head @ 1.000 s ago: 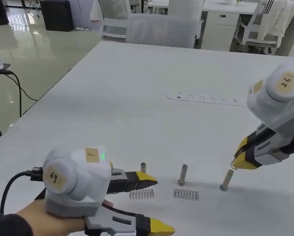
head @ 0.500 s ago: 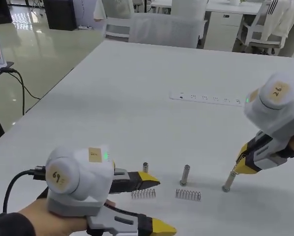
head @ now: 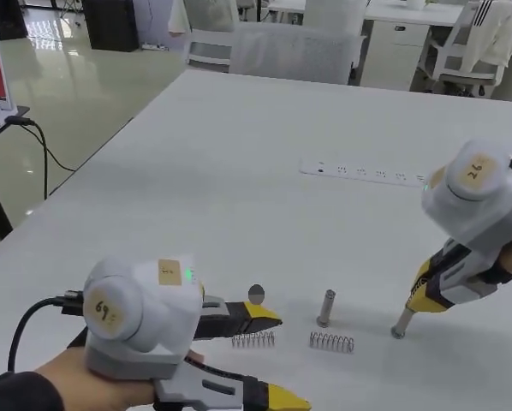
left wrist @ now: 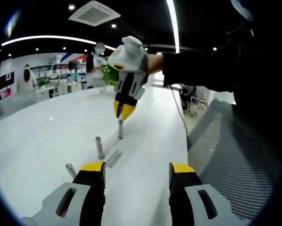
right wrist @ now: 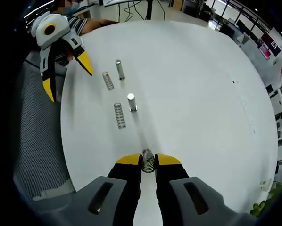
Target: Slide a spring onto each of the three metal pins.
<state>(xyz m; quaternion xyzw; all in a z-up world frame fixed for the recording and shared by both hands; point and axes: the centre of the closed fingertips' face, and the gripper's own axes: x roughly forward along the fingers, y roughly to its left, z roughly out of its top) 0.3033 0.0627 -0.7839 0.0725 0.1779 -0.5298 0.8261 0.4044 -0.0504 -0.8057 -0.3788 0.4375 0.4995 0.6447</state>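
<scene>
I hold left gripper (left wrist: 137, 168) spread wide at table (head: 239, 171) near edge | right gripper (right wrist: 148, 161) pinches spring (right wrist: 149, 165) over end pin (head: 402, 322) | roomy tabletop beyond

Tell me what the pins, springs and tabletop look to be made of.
By look: pins: bare metal, likely steel; grey, dull sheen, bright flat tops. springs: thin coiled wire, silvery, probably steel. tabletop: white, matte, smooth, soft reflections; laminate or painted board, cannot tell which.
</scene>
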